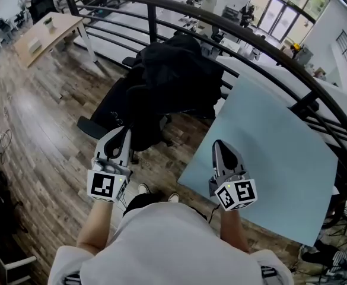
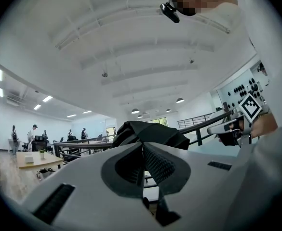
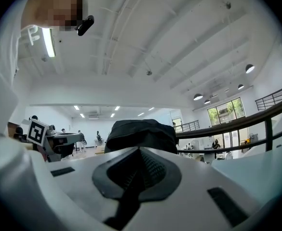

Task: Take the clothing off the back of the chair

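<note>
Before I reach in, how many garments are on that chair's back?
1 that I can tell apart: black clothing heaped over the back of the chair, just inside the railing. Its folds may hide more.

The clothing (image 1: 173,70) ahead of me is soft matt black cloth; the floor (image 1: 37,117) is streaky wood with a slight sheen; the railing (image 1: 152,22) is smooth dark metal.

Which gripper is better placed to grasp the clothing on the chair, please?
Probably left: the left gripper is nearer the black clothing, while the right gripper hangs over the blue table, farther off.
</note>
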The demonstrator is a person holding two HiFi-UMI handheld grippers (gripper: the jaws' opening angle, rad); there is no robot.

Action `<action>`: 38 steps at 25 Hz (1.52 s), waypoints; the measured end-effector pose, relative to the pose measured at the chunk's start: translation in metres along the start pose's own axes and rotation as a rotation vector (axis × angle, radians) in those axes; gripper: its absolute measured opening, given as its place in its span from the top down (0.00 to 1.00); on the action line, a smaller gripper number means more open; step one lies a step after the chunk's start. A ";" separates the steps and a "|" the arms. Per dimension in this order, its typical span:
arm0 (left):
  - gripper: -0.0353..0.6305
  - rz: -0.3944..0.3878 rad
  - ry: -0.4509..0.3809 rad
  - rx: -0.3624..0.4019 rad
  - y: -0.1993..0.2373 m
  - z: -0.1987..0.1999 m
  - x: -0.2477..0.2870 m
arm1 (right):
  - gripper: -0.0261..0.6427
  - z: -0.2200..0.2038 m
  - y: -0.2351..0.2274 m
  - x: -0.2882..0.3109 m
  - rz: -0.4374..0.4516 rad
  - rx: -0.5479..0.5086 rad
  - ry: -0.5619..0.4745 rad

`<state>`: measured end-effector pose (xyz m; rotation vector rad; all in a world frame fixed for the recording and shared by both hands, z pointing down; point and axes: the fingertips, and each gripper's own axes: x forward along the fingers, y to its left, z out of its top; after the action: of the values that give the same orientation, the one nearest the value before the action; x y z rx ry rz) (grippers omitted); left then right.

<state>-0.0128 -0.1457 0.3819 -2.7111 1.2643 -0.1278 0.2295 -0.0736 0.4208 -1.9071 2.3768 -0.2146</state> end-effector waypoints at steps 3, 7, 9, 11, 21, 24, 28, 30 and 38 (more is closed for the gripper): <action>0.91 -0.038 -0.010 0.019 0.003 0.010 0.014 | 0.93 0.009 0.006 0.013 0.000 -0.019 -0.005; 0.91 -0.060 0.009 -0.002 0.020 0.010 0.025 | 0.93 0.009 0.017 0.028 0.003 -0.017 0.008; 0.91 -0.091 0.024 -0.009 0.027 0.013 0.036 | 0.93 0.006 0.023 0.035 0.004 -0.016 0.021; 0.87 -0.138 0.033 0.014 0.027 0.023 0.051 | 0.93 0.005 0.027 0.041 0.006 -0.019 0.027; 0.39 -0.431 0.141 0.289 -0.007 0.062 0.134 | 0.93 0.008 0.030 0.038 -0.033 -0.039 0.021; 0.28 -0.452 0.190 0.367 -0.012 0.061 0.152 | 0.93 0.006 0.020 0.030 -0.060 -0.036 0.021; 0.18 -0.488 0.258 0.477 -0.023 0.055 0.170 | 0.93 0.006 0.010 0.023 -0.093 -0.023 0.022; 0.16 -0.505 0.293 0.552 -0.028 0.052 0.177 | 0.93 0.007 0.007 0.021 -0.097 -0.022 0.021; 0.09 -0.540 0.443 0.987 -0.051 0.008 0.197 | 0.93 0.007 0.004 0.022 -0.098 -0.019 0.010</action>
<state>0.1530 -0.2632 0.3852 -2.0594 0.2884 -1.1156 0.2222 -0.0943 0.4135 -2.0384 2.3013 -0.2099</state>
